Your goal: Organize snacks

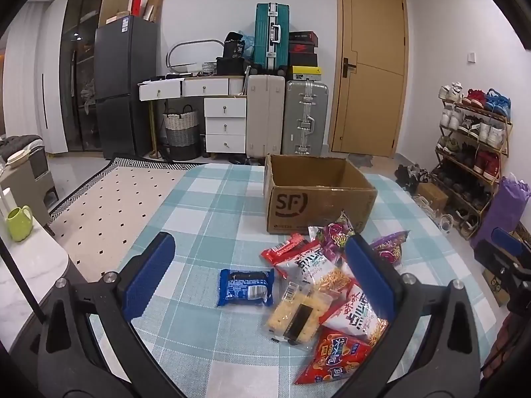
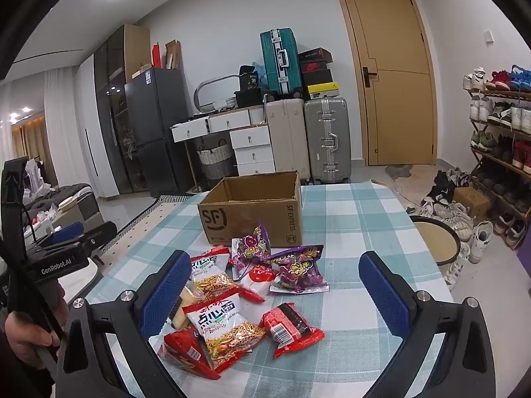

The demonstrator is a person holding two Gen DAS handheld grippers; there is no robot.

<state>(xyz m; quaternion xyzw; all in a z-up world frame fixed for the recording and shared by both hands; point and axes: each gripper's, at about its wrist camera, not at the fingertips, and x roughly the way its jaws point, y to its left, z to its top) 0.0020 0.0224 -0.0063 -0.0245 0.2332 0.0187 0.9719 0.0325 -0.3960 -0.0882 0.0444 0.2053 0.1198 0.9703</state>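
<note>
An open cardboard SF box (image 1: 318,195) stands on the checked tablecloth; it also shows in the right wrist view (image 2: 252,212). In front of it lies a pile of snack packets: a blue packet (image 1: 246,287), a clear cracker pack (image 1: 297,316), white noodle-snack bags (image 2: 225,321), purple bags (image 2: 298,270) and a red packet (image 2: 290,328). My left gripper (image 1: 262,267) is open above the blue packet and the pile. My right gripper (image 2: 277,285) is open above the pile. Both are empty.
A table with a blue-and-white checked cloth (image 1: 212,205) holds everything. A green mug (image 1: 20,222) stands on a marble counter at left. Suitcases (image 1: 303,119), a drawer unit, a fridge and a shoe rack (image 1: 474,152) stand behind. A round stool (image 2: 434,242) is at the right.
</note>
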